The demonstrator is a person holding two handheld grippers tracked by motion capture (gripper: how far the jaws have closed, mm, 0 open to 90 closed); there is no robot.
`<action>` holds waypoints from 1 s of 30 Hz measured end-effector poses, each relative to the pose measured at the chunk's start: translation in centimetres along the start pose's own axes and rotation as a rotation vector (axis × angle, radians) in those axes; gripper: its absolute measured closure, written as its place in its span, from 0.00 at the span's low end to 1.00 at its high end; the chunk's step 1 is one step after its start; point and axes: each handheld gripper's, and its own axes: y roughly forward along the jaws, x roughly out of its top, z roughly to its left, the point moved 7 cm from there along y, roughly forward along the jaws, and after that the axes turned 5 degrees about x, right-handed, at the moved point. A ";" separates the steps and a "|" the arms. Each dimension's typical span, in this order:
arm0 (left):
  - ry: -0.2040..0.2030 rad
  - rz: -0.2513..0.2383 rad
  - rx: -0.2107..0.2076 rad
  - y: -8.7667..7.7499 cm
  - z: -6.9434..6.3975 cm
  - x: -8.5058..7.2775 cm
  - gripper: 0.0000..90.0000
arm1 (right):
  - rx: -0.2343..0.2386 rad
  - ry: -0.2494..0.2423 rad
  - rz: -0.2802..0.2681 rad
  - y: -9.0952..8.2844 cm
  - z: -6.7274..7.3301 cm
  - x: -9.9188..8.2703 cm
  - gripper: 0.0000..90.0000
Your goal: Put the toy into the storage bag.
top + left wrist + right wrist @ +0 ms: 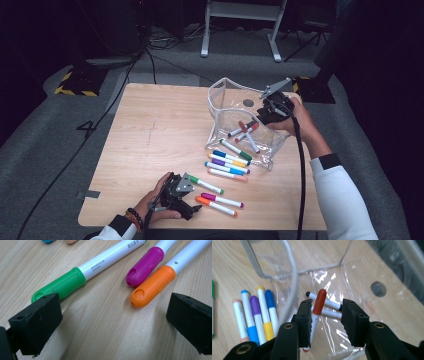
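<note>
Right gripper view: red marker (319, 305) inside the clear bag (352, 277).
Right gripper (325, 315) jaws stand apart around it, one touching; left gripper (112, 322) gapes empty beside the green marker (62, 285).

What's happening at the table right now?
A person is loading coloured markers into a clear plastic pouch. The right tongs sit over the pouch, jaws apart, with a red-capped white marker between them. The left tongs rest open on the wooden table beside the green-capped, magenta-capped and orange-capped markers.
</note>
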 end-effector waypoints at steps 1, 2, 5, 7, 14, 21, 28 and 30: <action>0.000 0.000 0.000 0.0 0.0 0.0 0.01 | -0.018 -0.009 -0.022 -0.4 0.0 0.1 0.65; 0.001 0.000 0.000 0.0 0.0 0.0 0.01 | -0.034 0.000 -0.042 -0.8 0.0 0.1 0.64; -0.002 0.000 0.001 0.0 0.1 -0.1 0.01 | -0.034 0.012 -0.104 -1.9 0.1 0.0 0.60; -0.002 0.000 0.003 -0.1 0.1 -0.1 0.01 | -0.050 0.029 -0.142 -2.9 -0.1 -0.3 0.57; -0.004 0.003 0.007 -0.4 0.6 -0.4 0.01 | -0.061 0.055 -0.277 -5.9 0.0 -1.9 0.50; -0.010 0.002 0.010 -0.6 0.8 -0.7 0.01 | -0.025 -0.017 -0.392 -8.7 4.0 -3.8 0.49; -0.013 0.003 0.019 -0.7 0.8 -0.8 0.01 | 0.038 -0.078 -0.410 -8.7 8.5 -6.6 0.50; -0.015 0.003 0.018 -0.8 0.8 -0.9 0.01 | 0.066 -0.081 -0.411 -8.1 9.6 -7.5 0.50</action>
